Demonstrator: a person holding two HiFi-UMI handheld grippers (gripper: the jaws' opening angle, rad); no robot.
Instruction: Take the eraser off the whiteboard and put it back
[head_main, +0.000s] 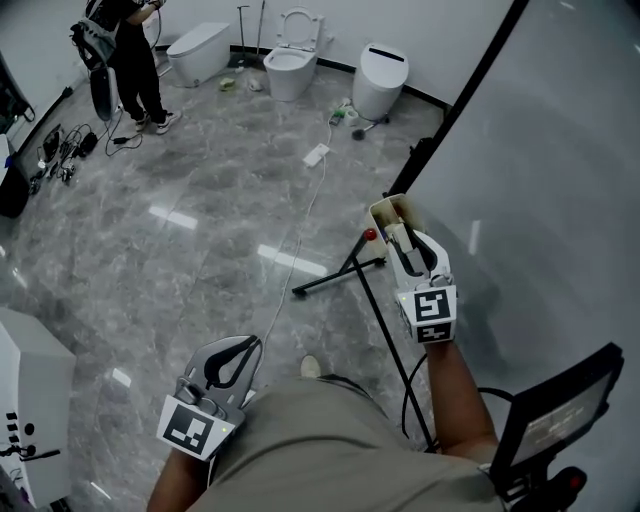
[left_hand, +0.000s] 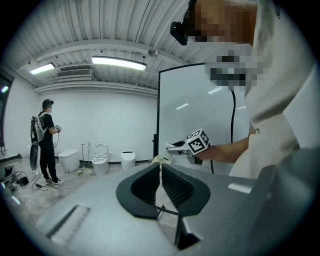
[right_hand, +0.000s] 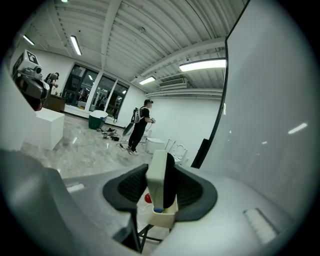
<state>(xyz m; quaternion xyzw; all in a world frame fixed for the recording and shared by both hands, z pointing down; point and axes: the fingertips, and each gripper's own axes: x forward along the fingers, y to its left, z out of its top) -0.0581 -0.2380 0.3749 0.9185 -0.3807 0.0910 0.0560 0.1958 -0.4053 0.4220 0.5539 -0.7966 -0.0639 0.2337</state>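
- Head view: the right gripper is held out near the left edge of the whiteboard. Its jaws are clamped on the cream eraser.
- A cream open holder shows at the eraser's far end; I cannot tell whether the two are joined. Just beside it is a red knob on the board's black stand.
- The left gripper hangs low by the person's waist, well apart from the board, over the grey marble floor.
- Three toilets stand along the far wall, and a person in black stands near them.
- Left gripper view: the left gripper's jaws are drawn narrow, with the tips almost meeting and nothing between them. Beyond them the right gripper is held in front of the whiteboard.
- Right gripper view: the eraser stands upright between the jaws, with both pads pressing on it. Its cream back is to the left and its black felt to the right.
- The holder sits at the eraser's lower end with something blue inside, and the red knob is just left of it.
- The whiteboard fills the right side, and the eraser is off its face.
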